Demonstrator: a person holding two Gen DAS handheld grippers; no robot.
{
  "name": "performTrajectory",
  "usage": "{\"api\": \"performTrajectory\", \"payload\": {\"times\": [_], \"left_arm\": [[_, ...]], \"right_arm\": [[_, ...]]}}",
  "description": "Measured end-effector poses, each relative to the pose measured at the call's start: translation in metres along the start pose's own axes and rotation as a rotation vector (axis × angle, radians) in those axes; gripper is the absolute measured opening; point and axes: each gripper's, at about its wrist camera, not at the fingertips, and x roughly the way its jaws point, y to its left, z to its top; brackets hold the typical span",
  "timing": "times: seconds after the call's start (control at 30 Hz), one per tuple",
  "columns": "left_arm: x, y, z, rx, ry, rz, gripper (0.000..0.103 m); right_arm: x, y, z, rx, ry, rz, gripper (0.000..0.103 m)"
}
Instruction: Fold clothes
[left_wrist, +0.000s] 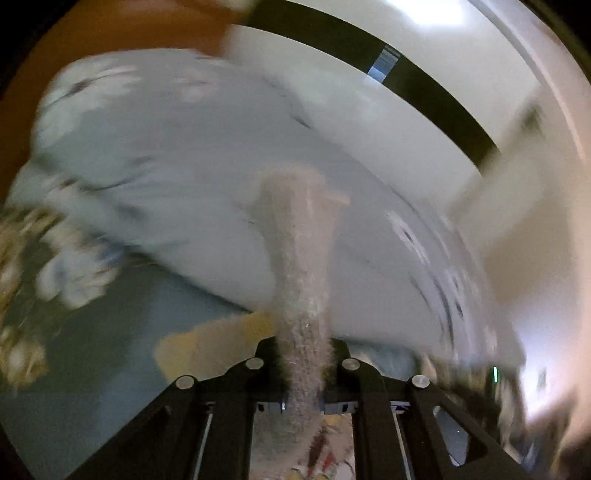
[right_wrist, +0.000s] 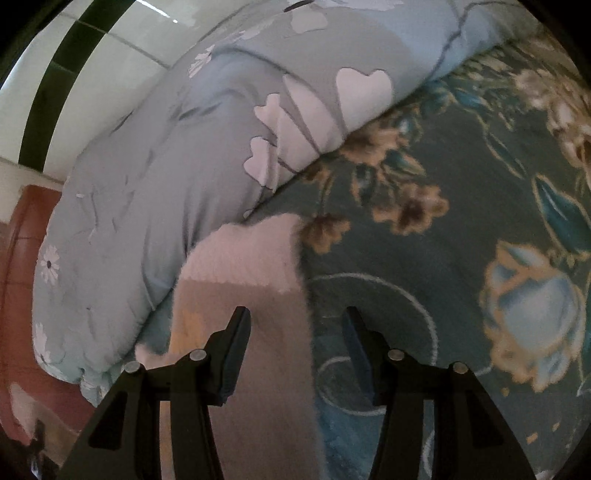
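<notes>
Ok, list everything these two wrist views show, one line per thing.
fuzzy garment: one, pale pink-beige, lying on the bedspread beside the quilt; a strip of it is pinched in the left gripper.
quilt: one, pale blue-grey with white flowers, bunched along the wall side of the bed.
bedspread: one, dark teal with tan and blue flowers, under everything.
wall: white tiles with a black band, behind the quilt.
left gripper: black, shut on the fuzzy garment.
right gripper: black, open, over the garment's edge.
</notes>
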Motion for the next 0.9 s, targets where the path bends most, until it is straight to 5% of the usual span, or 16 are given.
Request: {"api": "performTrajectory", "payload": {"times": [0.13,0.27,0.33,0.47,0.6,0.9], "left_arm": [[0.06,-0.062,-0.046,0.131,0.162,-0.017,0.011],[0.111,-0.101,-0.087,0.263,0.27,0.054,0.011],[0.121,-0.113,-0.103,0.305,0.308,0.086,0.011],[0.139,-0.123,-0.124,0.373,0.36,0.144,0.013],[0.156,-0.124,-0.139,0.376,0.412,0.168,0.014],[0.12,-0.12,-0.149,0.283,0.46,0.035,0.051]], "right_arm": [[0.002,0.007,0.0,0.005,-0.004,-0.002,0.055],[0.003,0.012,-0.001,0.019,-0.003,-0.006,0.055],[0.002,0.011,-0.001,0.031,-0.003,-0.004,0.049],[-0.002,0.001,-0.003,0.081,0.008,0.004,0.014],[-0.023,-0.01,-0.007,0.086,-0.027,0.029,0.008],[-0.128,-0.047,-0.028,0.133,-0.234,0.046,0.007]]}}
